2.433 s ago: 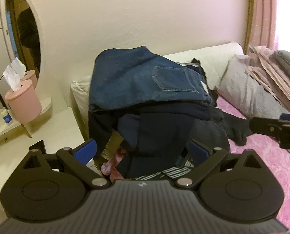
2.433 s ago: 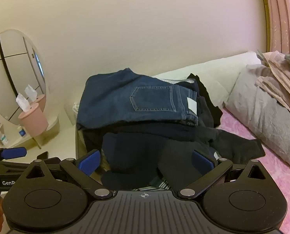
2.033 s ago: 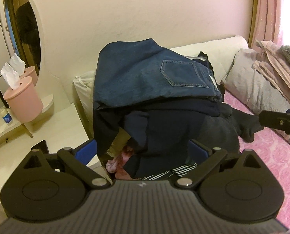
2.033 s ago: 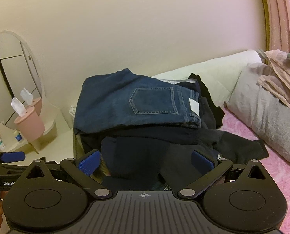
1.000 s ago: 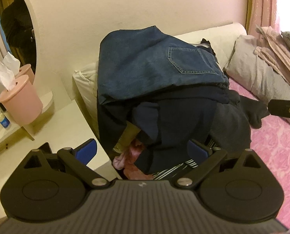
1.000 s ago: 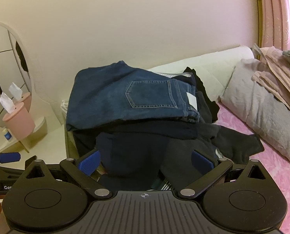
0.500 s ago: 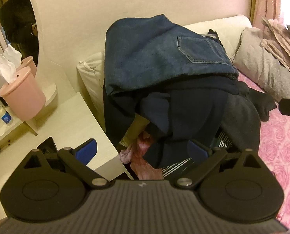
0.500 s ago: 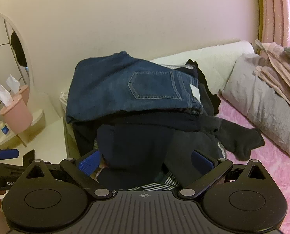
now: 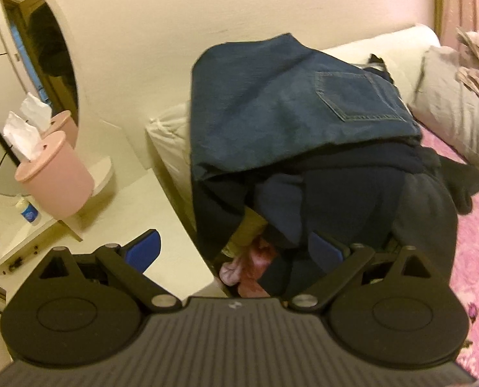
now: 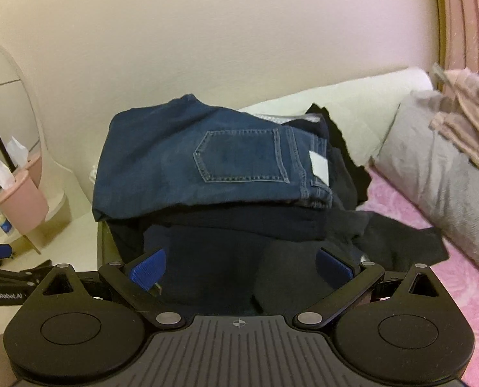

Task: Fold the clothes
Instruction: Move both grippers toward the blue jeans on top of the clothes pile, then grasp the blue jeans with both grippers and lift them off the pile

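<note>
The pile of clothes [image 10: 239, 219] sat at the bed's [image 10: 458, 271] corner, folded jeans [image 9: 288, 103] on top of dark garments; the lowest layers, a pink item [image 9: 249, 264] among them, were mostly hidden. Left gripper [image 9: 236, 251] and right gripper [image 10: 239, 269] both stood spread wide, holding nothing, just short of the pile. Pink bedding lay bare to the right; a pale side table [image 9: 149, 206] edged the pile's left.

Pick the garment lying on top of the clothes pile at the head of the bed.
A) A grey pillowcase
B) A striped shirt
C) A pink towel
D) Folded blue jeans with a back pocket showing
D: the folded blue jeans lie on top of the dark clothes pile, their stitched back pocket facing up, and both hand-held grippers are open and holding nothing.
</note>
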Demonstrator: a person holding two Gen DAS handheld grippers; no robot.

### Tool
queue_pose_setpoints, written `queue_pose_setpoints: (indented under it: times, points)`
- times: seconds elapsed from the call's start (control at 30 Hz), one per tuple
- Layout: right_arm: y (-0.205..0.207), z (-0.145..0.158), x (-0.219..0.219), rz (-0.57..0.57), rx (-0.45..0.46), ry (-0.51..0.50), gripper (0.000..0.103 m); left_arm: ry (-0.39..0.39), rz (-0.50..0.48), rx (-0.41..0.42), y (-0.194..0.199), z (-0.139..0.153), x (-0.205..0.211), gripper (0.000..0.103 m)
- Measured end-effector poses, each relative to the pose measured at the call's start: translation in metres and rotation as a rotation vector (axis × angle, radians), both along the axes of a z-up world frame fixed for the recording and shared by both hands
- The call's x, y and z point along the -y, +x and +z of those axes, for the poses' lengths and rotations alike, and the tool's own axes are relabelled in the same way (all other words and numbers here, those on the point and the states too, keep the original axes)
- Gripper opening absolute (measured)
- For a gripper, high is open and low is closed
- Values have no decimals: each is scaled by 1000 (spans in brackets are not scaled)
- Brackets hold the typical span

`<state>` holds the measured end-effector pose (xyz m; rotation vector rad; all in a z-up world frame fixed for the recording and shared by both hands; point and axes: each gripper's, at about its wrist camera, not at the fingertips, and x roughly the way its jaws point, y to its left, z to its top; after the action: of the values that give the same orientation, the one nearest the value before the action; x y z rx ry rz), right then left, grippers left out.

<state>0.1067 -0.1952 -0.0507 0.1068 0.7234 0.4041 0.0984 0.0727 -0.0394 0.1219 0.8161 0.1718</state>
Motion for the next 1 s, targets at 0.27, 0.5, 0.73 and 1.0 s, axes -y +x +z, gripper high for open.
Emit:
queue_pose_setpoints:
  times: [0.27, 0.5, 0.73, 1.0]
  points:
    - [40, -24, 13, 8, -97, 209, 102, 86, -59, 47, 58, 10, -28, 97]
    - [90, -39, 0, -23, -127, 344, 101, 153, -214, 79, 150, 6, -60, 98]
    - [158, -84, -27, -115, -225, 514, 101, 305, -418, 103, 223, -3, -72, 97]
    - [192, -123, -48, -192, -312, 603, 80, 360, -712, 113, 277, 8, -52, 91]
